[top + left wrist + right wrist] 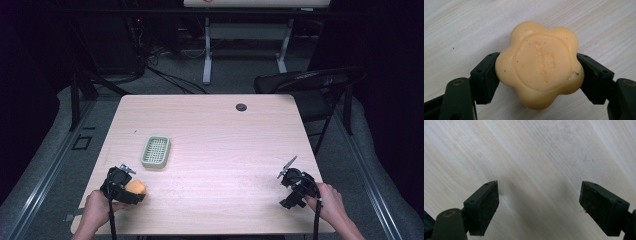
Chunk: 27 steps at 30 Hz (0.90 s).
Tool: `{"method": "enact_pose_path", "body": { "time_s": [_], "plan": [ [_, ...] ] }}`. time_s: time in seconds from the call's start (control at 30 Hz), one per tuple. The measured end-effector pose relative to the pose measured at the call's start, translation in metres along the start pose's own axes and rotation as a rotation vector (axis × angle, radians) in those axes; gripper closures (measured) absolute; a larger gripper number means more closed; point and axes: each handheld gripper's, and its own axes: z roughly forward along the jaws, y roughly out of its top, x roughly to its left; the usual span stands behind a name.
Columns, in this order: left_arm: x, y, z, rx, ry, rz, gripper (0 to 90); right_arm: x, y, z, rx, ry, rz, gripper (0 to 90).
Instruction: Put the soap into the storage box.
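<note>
L to R. Left tongs [134, 187] sit near the front-left corner of the worktop [215, 125], clamped on the soap [136, 188]: an orange, flower-shaped bar w/ a round stamped panel on its face. In the left gripper view both pads press the soap's [539, 65] sides, one each side, and the bar is flat-face toward the camera w/ wood grain behind it. Can't tell if it rests on the worktop or is just off it.

Just beyond the soap, a bit toward the centre, is the soap dish [155, 151]: pale green, rectangular, slotted grid inside, nothing in it. Near the soap but apart from it.

Right tongs [286, 171] are well apart at the front-right edge, jaws wide apart w/ nothing between; in the right gripper view there is bare wood between the right tongs [539, 205].

Progress, as I judge it: the grab is done, grip looks square and firm. Left to do: carry the bar the short way to the dish, set it on the grid, let go. So roughly a third in. Right side looks idle, prob. not needed.

Count: 1 soap, 1 dish, 2 tongs, 1 worktop, 1 dark cable hole [241, 107] at the far edge. Off the worktop: 1 black chair [305, 87] at far right, 1 white-legged table [245, 35] behind.
</note>
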Motion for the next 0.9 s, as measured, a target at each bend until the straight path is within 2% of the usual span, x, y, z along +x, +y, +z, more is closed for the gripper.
{"method": "enact_pose_path", "body": {
  "time_s": [0.13,0.2,0.5,0.9],
  "plan": [
    [0.001,0.002,-0.001,-0.005,-0.006,0.002,25.7,-0.001,0.001,0.000,0.018,-0.003,-0.010,15.7],
    [0.001,0.003,-0.002,-0.007,-0.006,0.005,25.7,-0.001,0.000,0.002,0.002,0.004,0.007,15.8],
    [0.000,0.010,-0.006,-0.034,0.005,0.012,25.7,0.000,0.001,0.001,0.007,-0.003,0.002,15.7],
    [0.001,0.018,-0.009,-0.038,0.012,0.020,25.7,-0.001,0.001,0.002,0.009,0.000,0.003,15.7]
  ]
}}
